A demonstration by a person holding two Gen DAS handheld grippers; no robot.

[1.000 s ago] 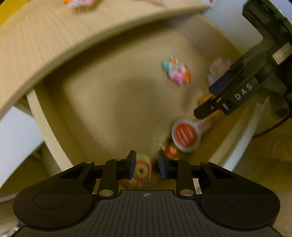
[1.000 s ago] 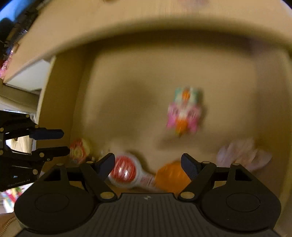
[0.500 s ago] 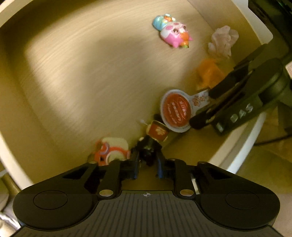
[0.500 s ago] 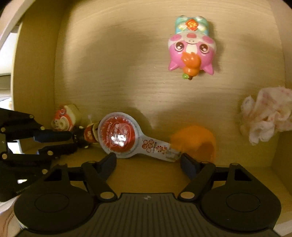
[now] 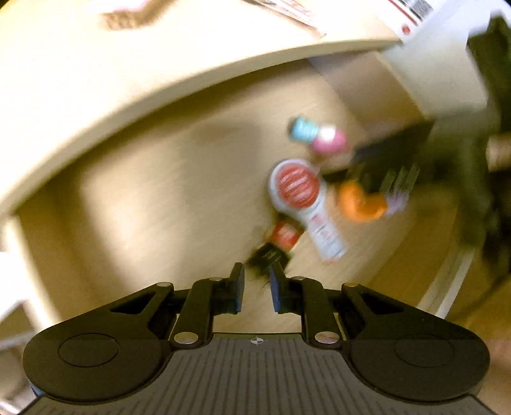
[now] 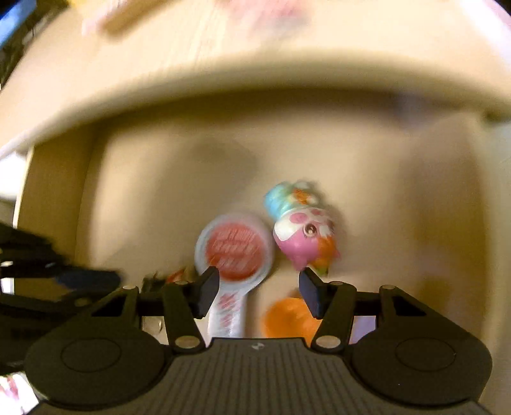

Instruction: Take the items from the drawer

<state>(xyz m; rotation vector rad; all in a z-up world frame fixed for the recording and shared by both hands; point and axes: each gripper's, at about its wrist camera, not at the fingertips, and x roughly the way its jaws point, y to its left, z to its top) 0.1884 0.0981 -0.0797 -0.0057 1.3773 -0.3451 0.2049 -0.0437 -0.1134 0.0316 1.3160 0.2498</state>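
left tongs (image 5: 257, 275) closing on dark toy (image 5: 267, 255)

light: warm yellow glow is filling both views | shadows: soft dark patches are lying on the pale wooden drawer floor (image 5: 179, 191) | blur: the round red-and-white packet (image 6: 234, 252) and the pink and blue toy animal (image 6: 300, 230) are smearing | sharp: only the black gripper bodies near the bottom are looking crisp | edges: straight boards are bending into curves

A pale wooden tabletop (image 5: 134, 60) juts out above, with printed papers (image 5: 412, 9) lying at its far right edge (too blurred to read) and pinkish smudges (image 6: 265, 16) further along its surface.
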